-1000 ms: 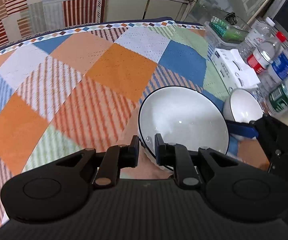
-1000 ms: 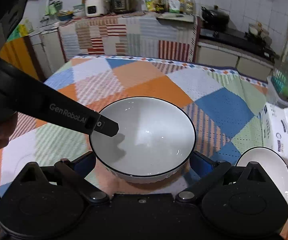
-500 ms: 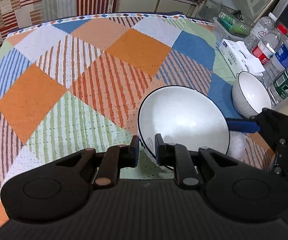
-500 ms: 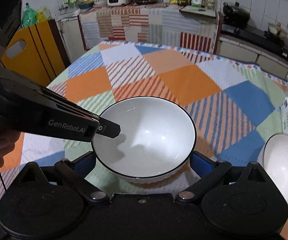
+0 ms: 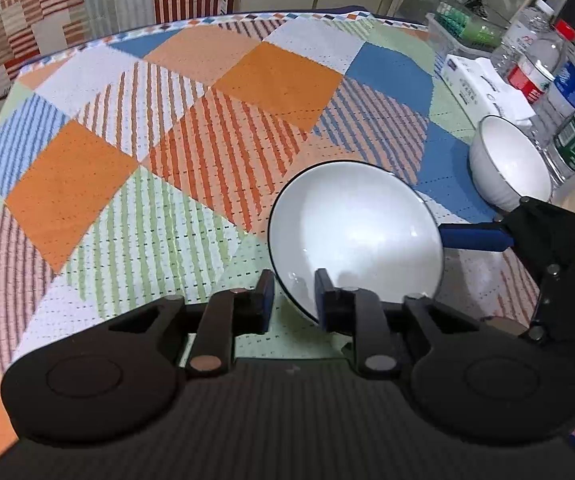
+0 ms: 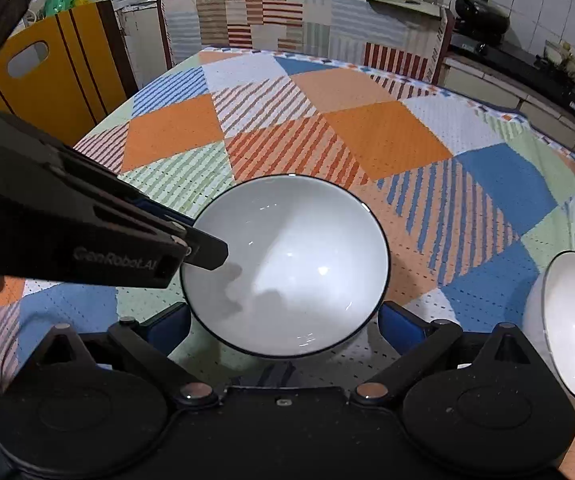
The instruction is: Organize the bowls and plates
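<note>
A large white bowl with a dark rim (image 5: 355, 232) (image 6: 287, 264) is held above the patchwork tablecloth. My left gripper (image 5: 294, 296) is shut on its near-left rim, one finger inside and one outside; it also shows in the right wrist view (image 6: 203, 248). My right gripper (image 6: 283, 324) spans the bowl's full width, a blue pad against each side. One of its fingers (image 5: 475, 238) shows in the left wrist view. A smaller white bowl (image 5: 507, 164) (image 6: 571, 324) stands on the table at the right.
A white tissue box (image 5: 483, 84), several water bottles (image 5: 543, 68) and a clear box of green items (image 5: 467, 24) stand along the table's right edge. A yellow chair back (image 6: 51, 68) stands at the left. Kitchen counters lie beyond.
Both grippers have carried the large bowl leftward and nearer, away from the small bowl and the bottles. The grips look unchanged.
</note>
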Tool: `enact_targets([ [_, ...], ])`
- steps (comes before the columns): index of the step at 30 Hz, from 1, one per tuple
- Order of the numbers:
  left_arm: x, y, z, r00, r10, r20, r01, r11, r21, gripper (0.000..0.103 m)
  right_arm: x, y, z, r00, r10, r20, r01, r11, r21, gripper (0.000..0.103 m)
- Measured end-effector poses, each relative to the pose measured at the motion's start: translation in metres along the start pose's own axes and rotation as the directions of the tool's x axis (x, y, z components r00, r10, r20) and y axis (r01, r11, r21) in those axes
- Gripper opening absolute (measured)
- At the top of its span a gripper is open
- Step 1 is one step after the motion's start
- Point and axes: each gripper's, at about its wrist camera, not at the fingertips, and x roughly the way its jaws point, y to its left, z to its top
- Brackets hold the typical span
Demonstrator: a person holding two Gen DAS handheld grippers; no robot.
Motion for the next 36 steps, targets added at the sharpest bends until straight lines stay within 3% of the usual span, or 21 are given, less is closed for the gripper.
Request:
enact_targets([
  [1,-0.004,-0.002,0.000,1.000,0.004,-0.002,-0.004,1.000,0.012,0.032,-0.003,0.000,0.000,1.000,0.010,-0.005,-0.010,1.000,-0.004,0.101],
  [6,-0.031,-0.018,0.002,0.998,0.057,-0.040,-0.054,0.997,0.056,0.044,-0.027,-0.004,-0.001,0.999,0.038,0.023,-0.038,0.999,-0.003,0.101],
  [13,-0.083,-0.040,0.006,0.998,0.049,0.034,-0.053,0.992,0.118,0.066,-0.082,-0.016,-0.012,0.994,-0.004,0.112,0.003,1.000,0.014,0.101],
  [18,-0.107,-0.058,0.014,0.998,0.006,0.062,-0.016,0.986,0.166,0.067,-0.129,-0.034,-0.023,0.982,-0.032,0.188,0.015,0.996,0.091,0.101],
  [21,-0.118,-0.068,0.023,0.996,-0.031,0.087,0.014,0.982,0.191,0.067,-0.145,-0.041,-0.032,0.980,-0.064,0.186,0.044,0.993,0.111,0.101],
  [26,-0.123,-0.084,0.041,0.991,-0.080,0.108,0.060,0.981,0.183,0.067,-0.153,-0.056,-0.053,0.979,-0.066,0.193,0.024,0.976,0.215,0.101],
  [34,-0.101,-0.111,0.059,0.993,-0.086,0.079,0.067,0.972,0.224,0.067,-0.154,-0.084,-0.062,0.975,-0.143,0.170,0.099,0.965,0.243,0.101],
  [36,-0.093,-0.116,0.060,0.995,-0.053,0.083,0.032,0.973,0.229,0.067,-0.150,-0.096,-0.062,0.974,-0.178,0.139,0.140,0.959,0.247,0.101],
])
